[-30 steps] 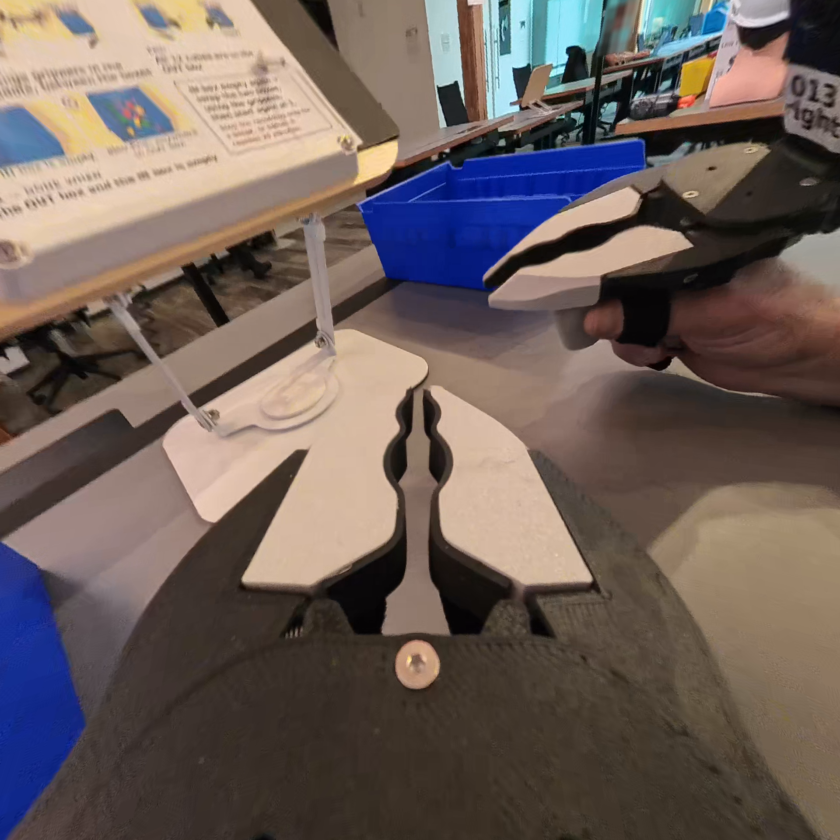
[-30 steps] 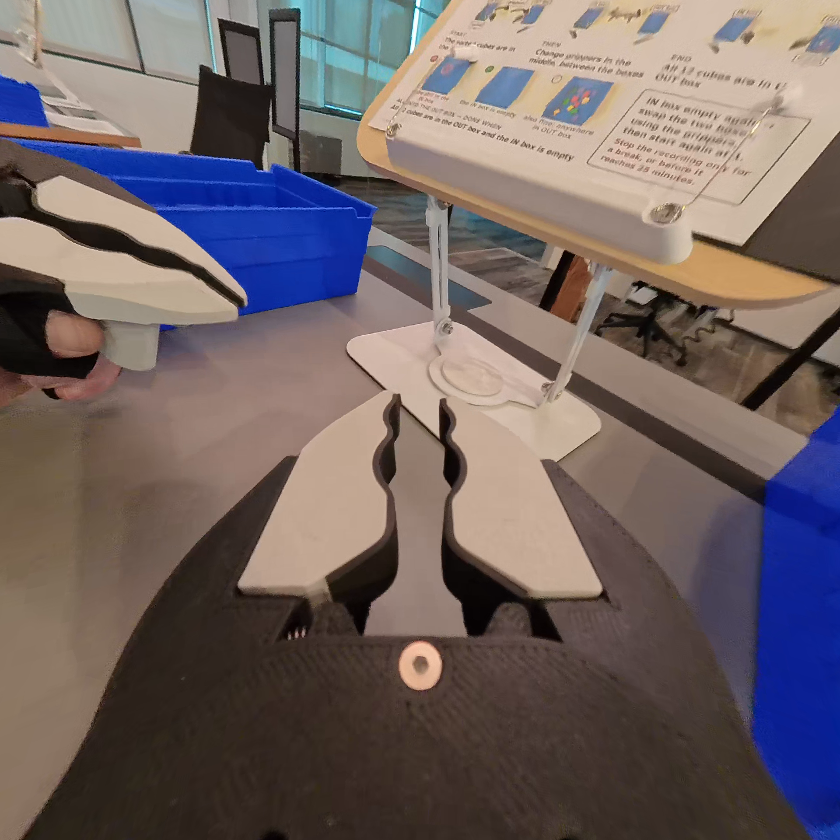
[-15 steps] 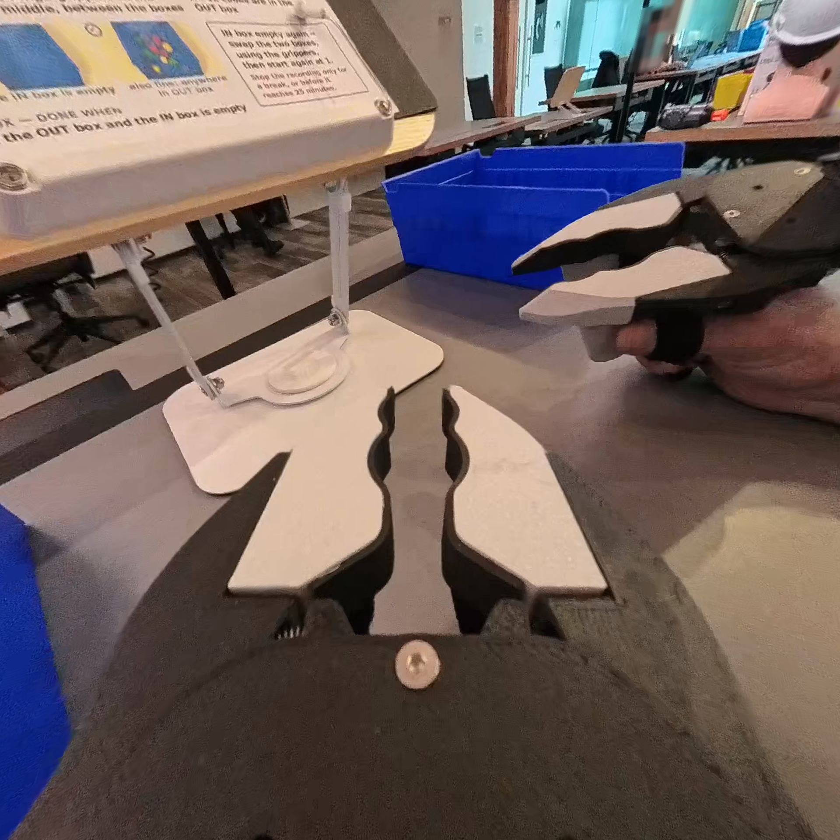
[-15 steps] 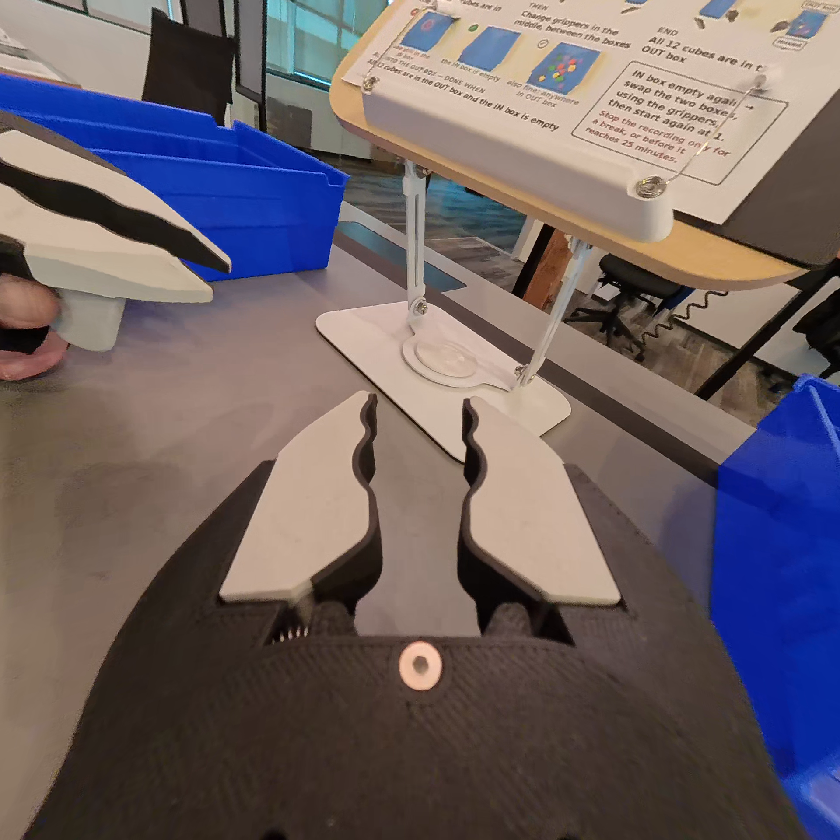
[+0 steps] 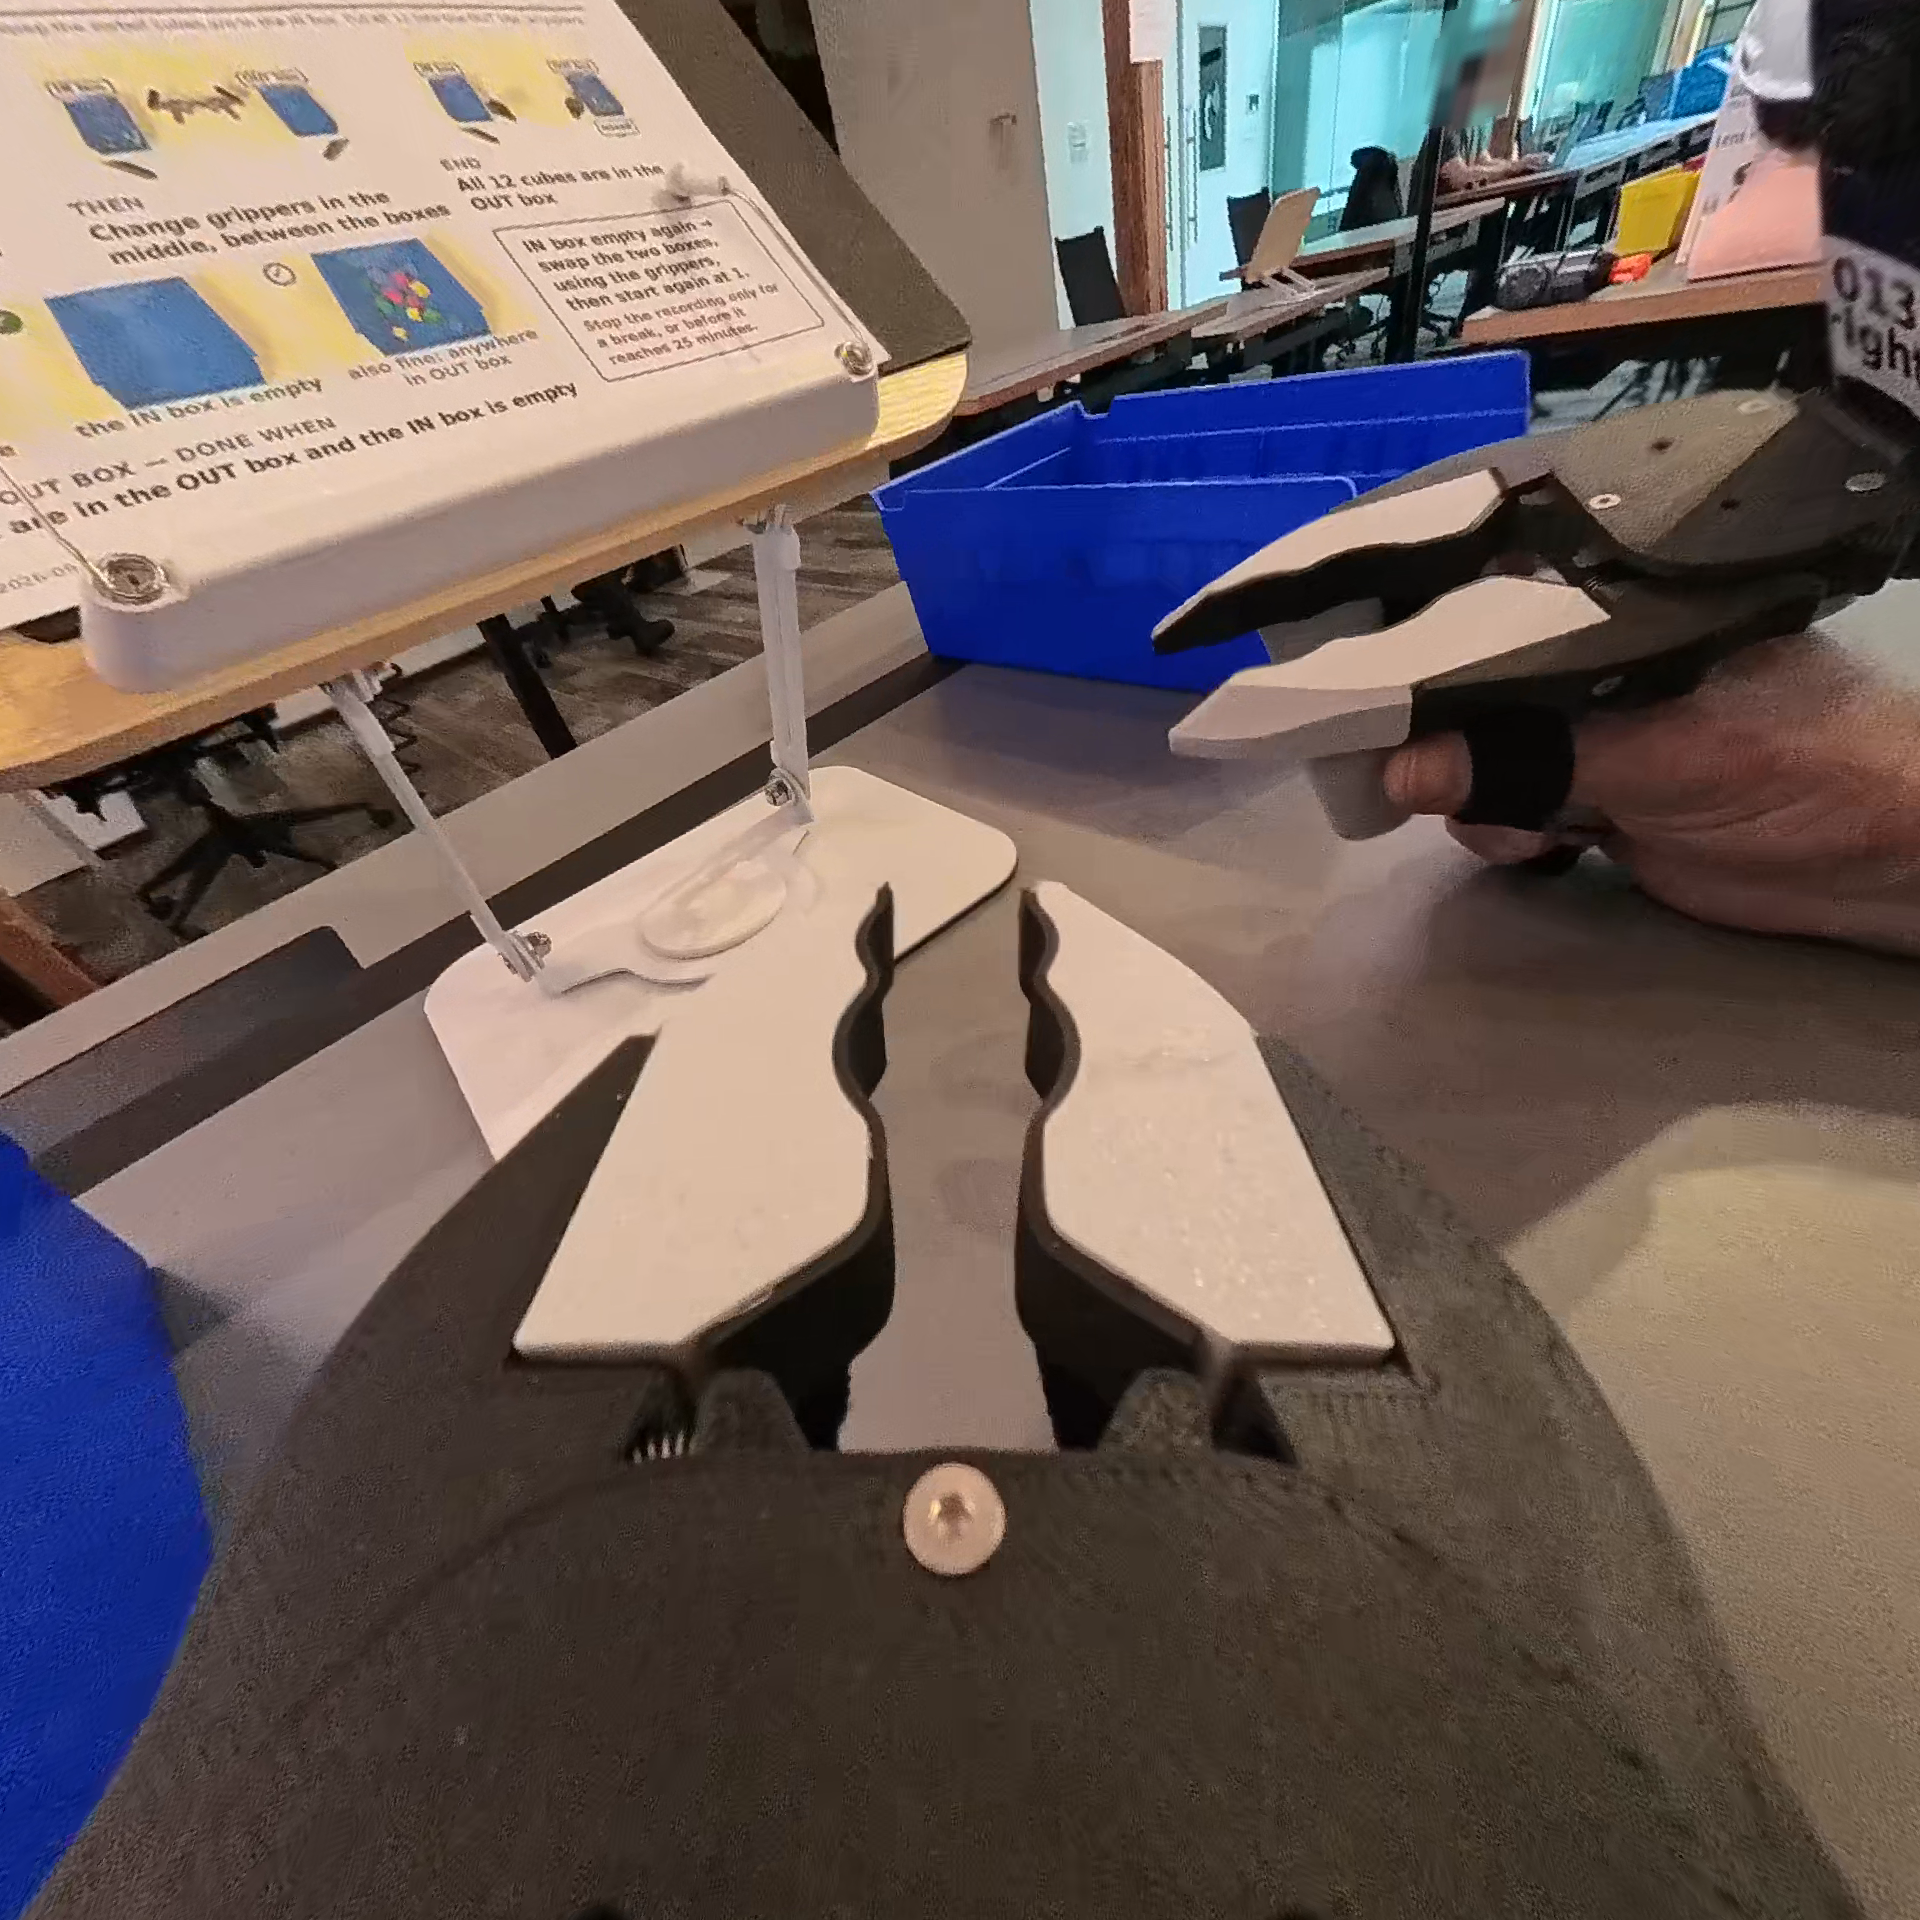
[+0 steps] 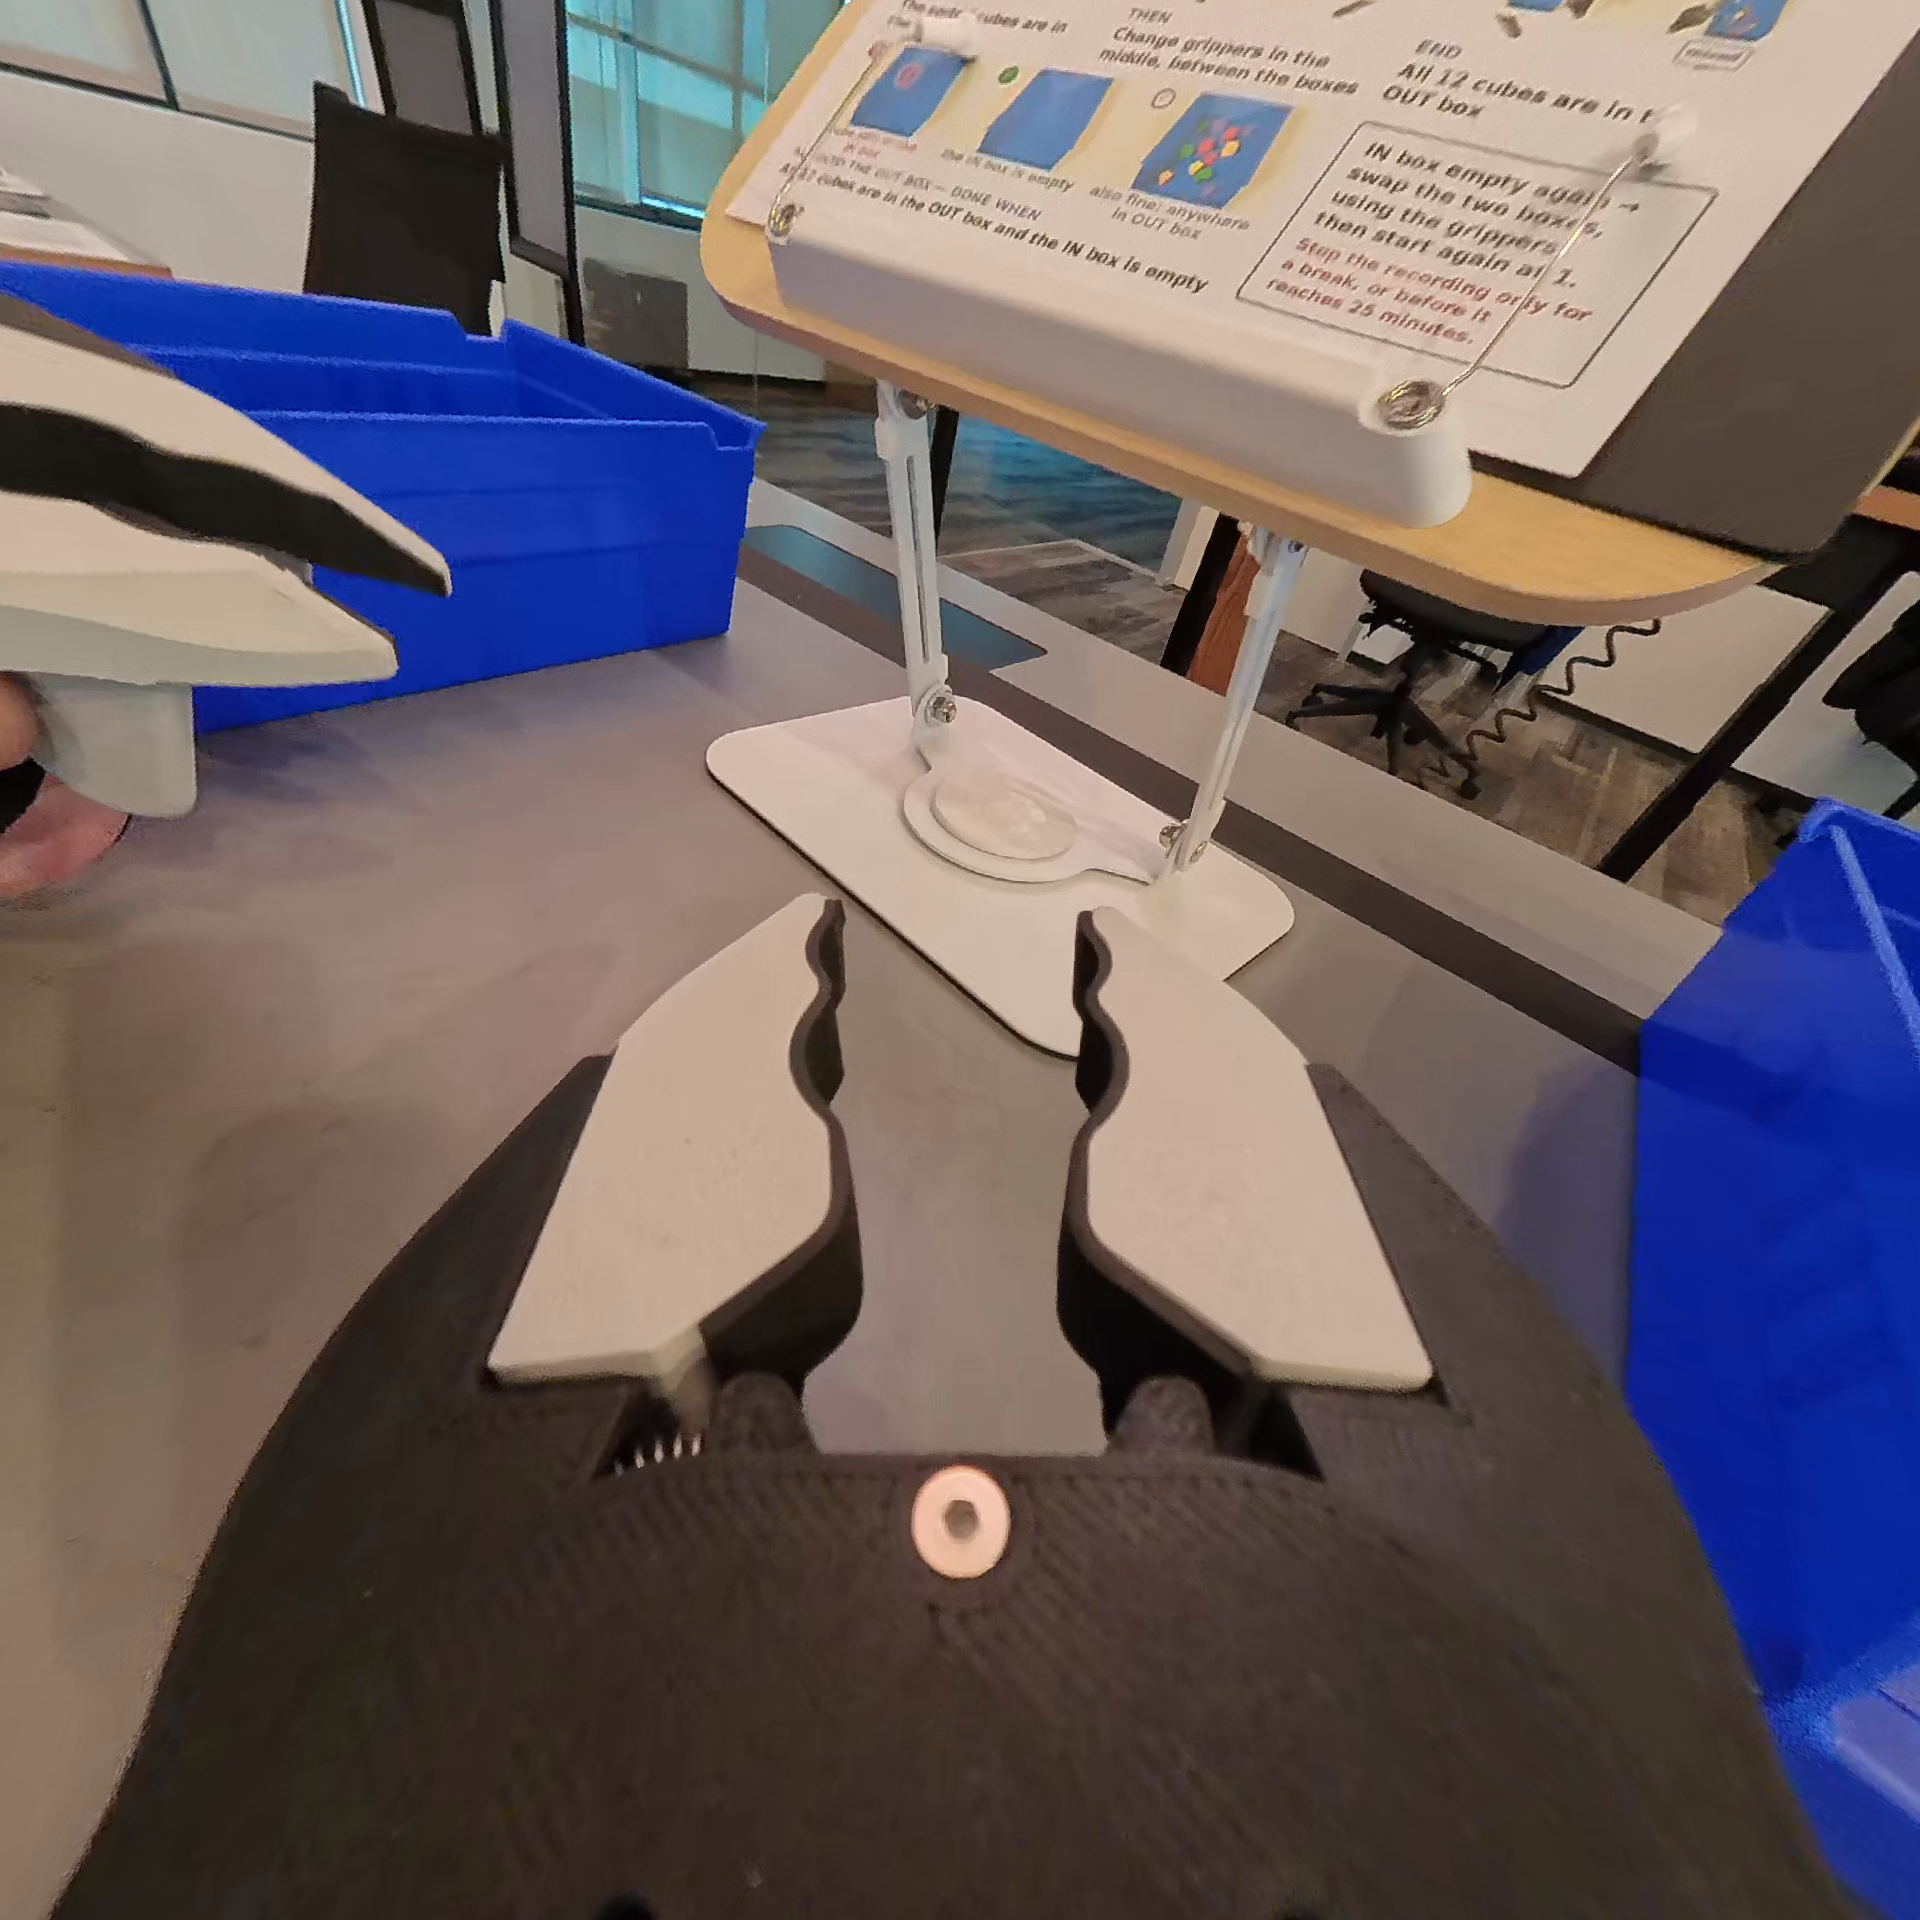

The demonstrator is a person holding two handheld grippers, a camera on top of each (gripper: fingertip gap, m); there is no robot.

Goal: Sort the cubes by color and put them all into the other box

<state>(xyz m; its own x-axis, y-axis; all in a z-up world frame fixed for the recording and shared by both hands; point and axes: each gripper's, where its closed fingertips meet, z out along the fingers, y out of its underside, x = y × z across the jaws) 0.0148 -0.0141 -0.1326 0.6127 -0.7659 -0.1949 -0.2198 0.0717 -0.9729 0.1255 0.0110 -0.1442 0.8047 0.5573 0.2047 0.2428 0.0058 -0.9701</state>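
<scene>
No cubes show in either view. My left gripper [image 5: 956,914] is open and empty, low over the grey table [image 5: 1351,1039], pointing at the base of a sign stand. My right gripper [image 6: 956,925] is open wider and empty, pointing at the same base from the other side. Each gripper shows in the other's view: the right one [image 5: 1169,686] and the left one [image 6: 416,623], both held in a hand with the jaws apart. One blue box [image 5: 1091,540] stands behind the right gripper; it shows again at the right edge [image 6: 1787,1143]. The other blue box [image 6: 540,499] is behind the left gripper, and shows at the left edge [image 5: 73,1455]. The insides of both boxes are hidden.
A white sign stand base [image 5: 914,831] sits at the table's far edge between the boxes, also in the right wrist view [image 6: 831,779]. Its tilted instruction board [image 6: 1195,312] overhangs the table. Office chairs and desks stand beyond the table.
Both grippers went from nearly shut to open, the right one wider. Both views shifted slightly; the grippers stay facing each other over the table's middle.
</scene>
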